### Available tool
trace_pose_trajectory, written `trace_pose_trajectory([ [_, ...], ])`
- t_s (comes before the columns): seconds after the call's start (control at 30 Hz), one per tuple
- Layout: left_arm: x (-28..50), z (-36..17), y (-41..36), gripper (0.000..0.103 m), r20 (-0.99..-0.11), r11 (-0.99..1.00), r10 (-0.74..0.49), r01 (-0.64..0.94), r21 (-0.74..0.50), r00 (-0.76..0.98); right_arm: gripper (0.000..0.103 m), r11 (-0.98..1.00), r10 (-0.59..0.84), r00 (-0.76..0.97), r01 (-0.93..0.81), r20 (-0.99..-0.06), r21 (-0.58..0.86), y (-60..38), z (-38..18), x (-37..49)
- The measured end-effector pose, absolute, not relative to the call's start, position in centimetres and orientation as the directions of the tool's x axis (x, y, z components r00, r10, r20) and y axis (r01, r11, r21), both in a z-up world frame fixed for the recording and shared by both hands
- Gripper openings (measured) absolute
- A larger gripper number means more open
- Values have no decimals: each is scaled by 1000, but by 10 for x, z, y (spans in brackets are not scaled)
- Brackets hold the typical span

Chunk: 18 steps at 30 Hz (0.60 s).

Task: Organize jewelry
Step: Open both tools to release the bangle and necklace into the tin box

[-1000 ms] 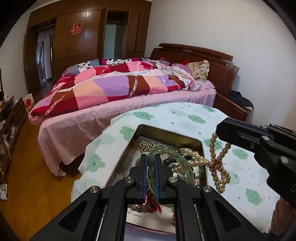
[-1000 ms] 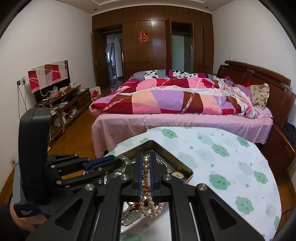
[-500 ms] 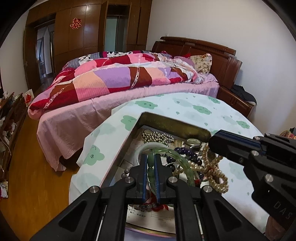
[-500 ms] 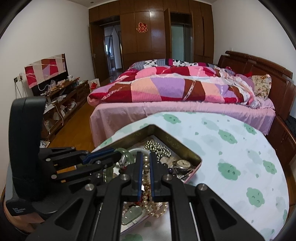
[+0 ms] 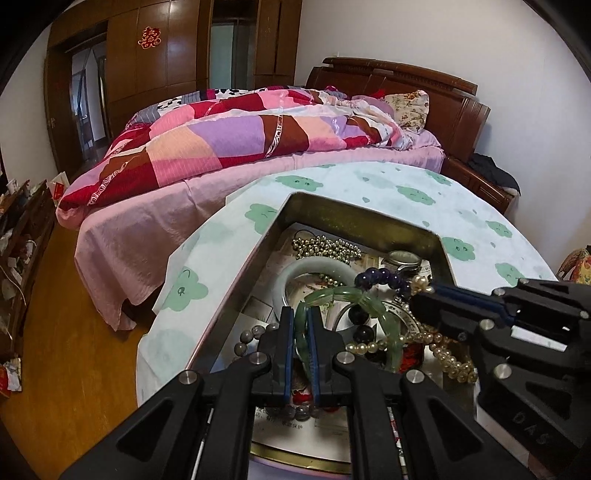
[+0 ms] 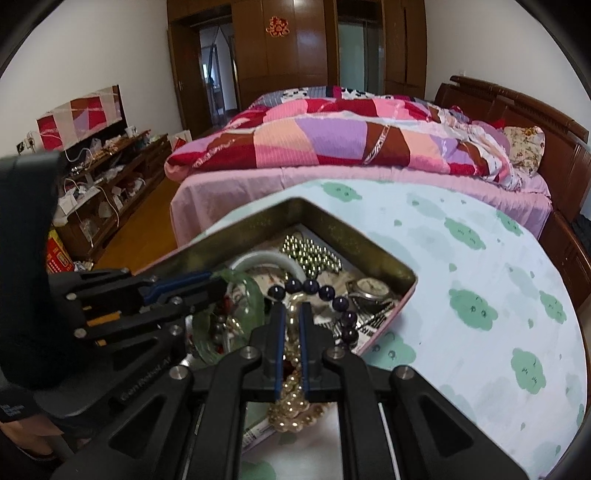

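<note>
Both tongs are hovering low over the open tin on the table, right among the tangle of jewelry. The left tongs are pinched nearly shut on the green bead bracelet, which is looping out ahead of them over the tin's contents. The right tongs are holding the pearl strand; their jaws have just been easing apart a touch, with the pearls still between them and bunching in a heap at the tin's near edge.

My read: both pieces are being set down inside. Doing it well means laying the pearls wholly within the rim, not draped across it, and parting the jaws only once the weight is resting. The green bracelet wants a clear spot beside the pale bangle, away from the dark purple beads and the watch, so nothing is snagging.

Writing: a red paper character is showing on the wardrobe, and "DAS" is reading on the right tongs' body in the left view; the printed paper lining the tin is too small to read.
</note>
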<state>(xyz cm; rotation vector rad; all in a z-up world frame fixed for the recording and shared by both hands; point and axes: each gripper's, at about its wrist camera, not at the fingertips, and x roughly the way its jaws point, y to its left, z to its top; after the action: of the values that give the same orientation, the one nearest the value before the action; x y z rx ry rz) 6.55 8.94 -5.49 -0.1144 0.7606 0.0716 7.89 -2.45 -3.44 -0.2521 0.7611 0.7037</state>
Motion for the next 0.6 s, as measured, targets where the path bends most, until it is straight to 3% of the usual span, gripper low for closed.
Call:
trace_pose_trajectory([
  [0.07, 65, -55, 89, 7, -696, 992, 28, -107, -70, 718, 12, 747, 486, 502, -663, -715, 42, -24, -38, 79],
  [0.13, 65, -54, 88, 9, -702, 991, 32, -112, -67, 711, 22, 753, 487, 503, -656, -714, 51, -28, -38, 79],
  [0.17, 64, -52, 89, 14, -702, 991, 37, -117, -65, 712, 34, 756, 487, 504, -652, -713, 55, -29, -37, 79],
  [0.2, 62, -49, 89, 26, -699, 990, 44, -123, -63, 714, 46, 762, 488, 512, -645, -707, 59, -33, -35, 77],
  [0.23, 59, -46, 89, 35, -692, 990, 50, -127, -61, 720, 51, 769, 487, 523, -636, -700, 60, -36, -31, 77],
  [0.27, 55, -41, 90, 56, -676, 989, 61, -136, -58, 734, 55, 775, 488, 533, -629, -691, 62, -40, -27, 75],
  [0.3, 50, -36, 91, 62, -658, 989, 60, -136, -64, 751, 55, 782, 488, 547, -620, -680, 62, -45, -22, 73],
  [0.6, 23, 8, 92, 64, -565, 986, 96, -158, -60, 819, 64, 825, 470, 635, -564, -613, 48, -73, 11, 56],
])
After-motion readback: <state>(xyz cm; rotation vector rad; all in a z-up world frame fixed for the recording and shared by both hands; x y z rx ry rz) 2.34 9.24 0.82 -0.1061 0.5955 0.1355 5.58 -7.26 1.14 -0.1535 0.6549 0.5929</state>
